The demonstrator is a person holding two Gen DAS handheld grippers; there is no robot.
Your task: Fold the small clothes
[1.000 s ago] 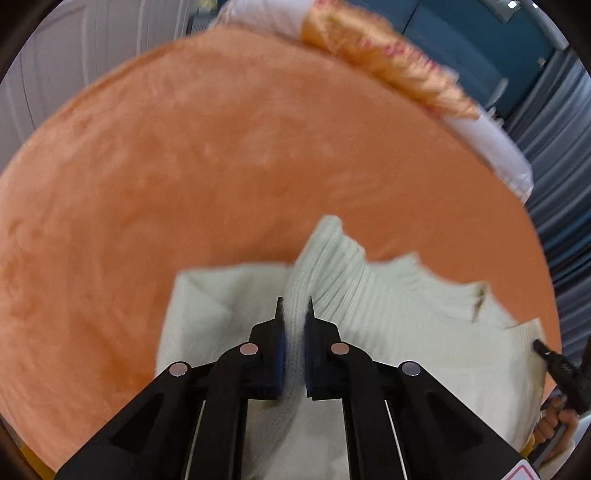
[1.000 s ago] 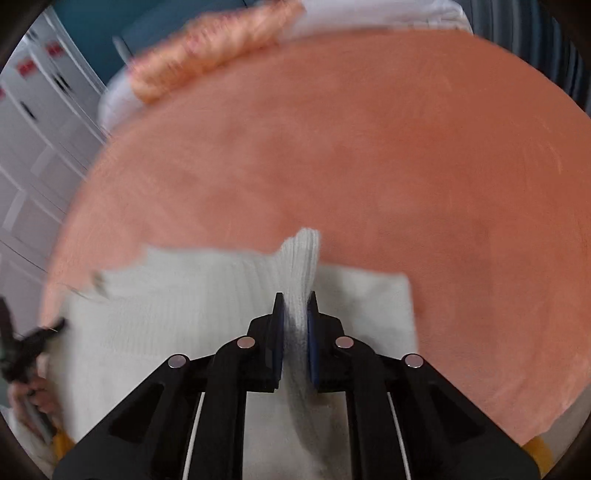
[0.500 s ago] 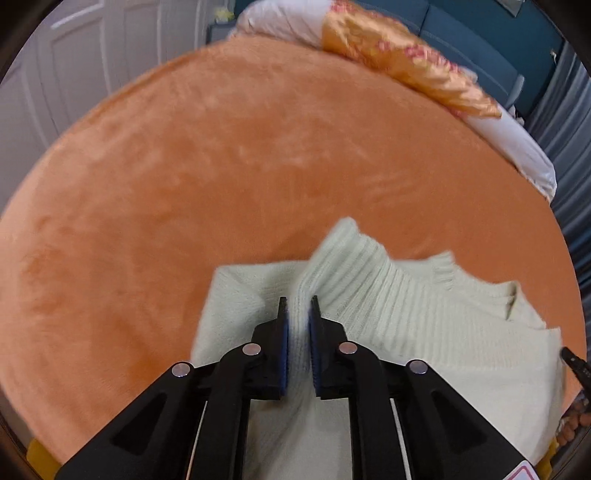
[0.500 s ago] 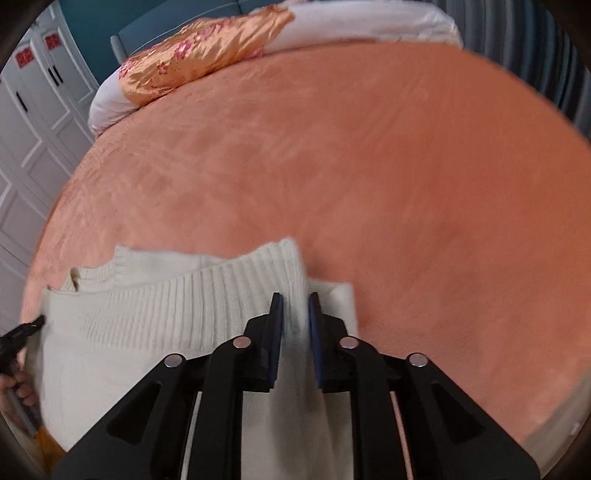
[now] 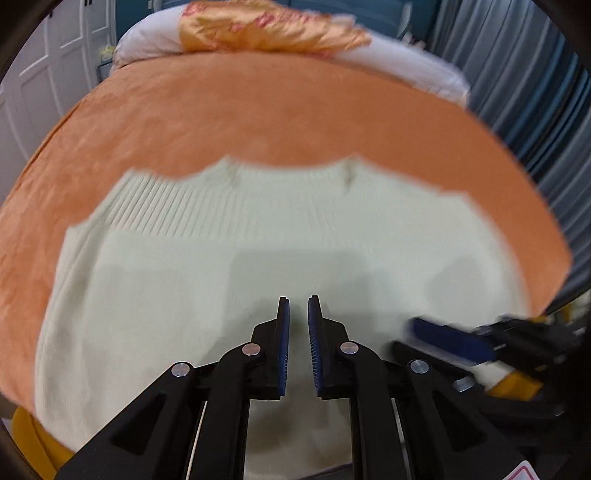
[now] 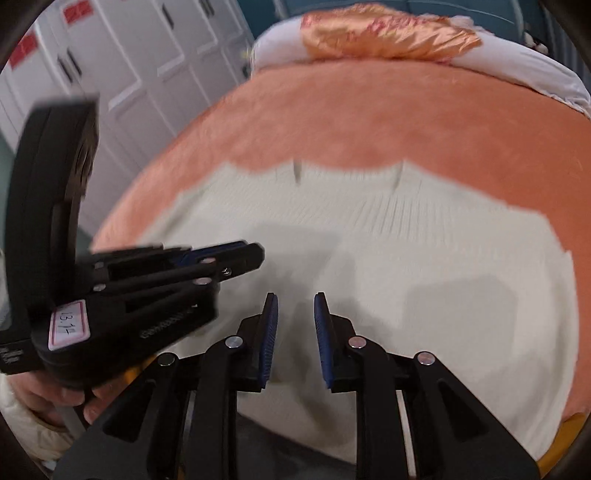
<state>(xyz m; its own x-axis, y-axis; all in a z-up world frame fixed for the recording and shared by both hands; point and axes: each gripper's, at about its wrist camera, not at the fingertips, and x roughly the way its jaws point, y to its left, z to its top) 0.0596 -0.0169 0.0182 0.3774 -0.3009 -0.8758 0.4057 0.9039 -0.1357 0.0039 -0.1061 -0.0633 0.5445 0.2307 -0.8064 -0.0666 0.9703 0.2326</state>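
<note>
The cream knit sweater (image 5: 266, 251) lies flat on the orange bedspread (image 5: 258, 107), ribbed sleeves folded in across its chest and the neckline toward the pillows (image 5: 269, 29). Half a second ago the left tool (image 5: 298, 306) still pinched a sleeve; now both it and the right tool (image 6: 295, 306) stand released, jaws apart and empty, drawn back over the lower body of the garment. This suggests the sleeve folds are complete and a hem-to-collar fold comes next (a judgement only). Motion blur softens the knit; the hem is cut off beneath the tools, so its lie cannot be told. White wardrobe doors (image 6: 147, 74) stand beyond.
</note>
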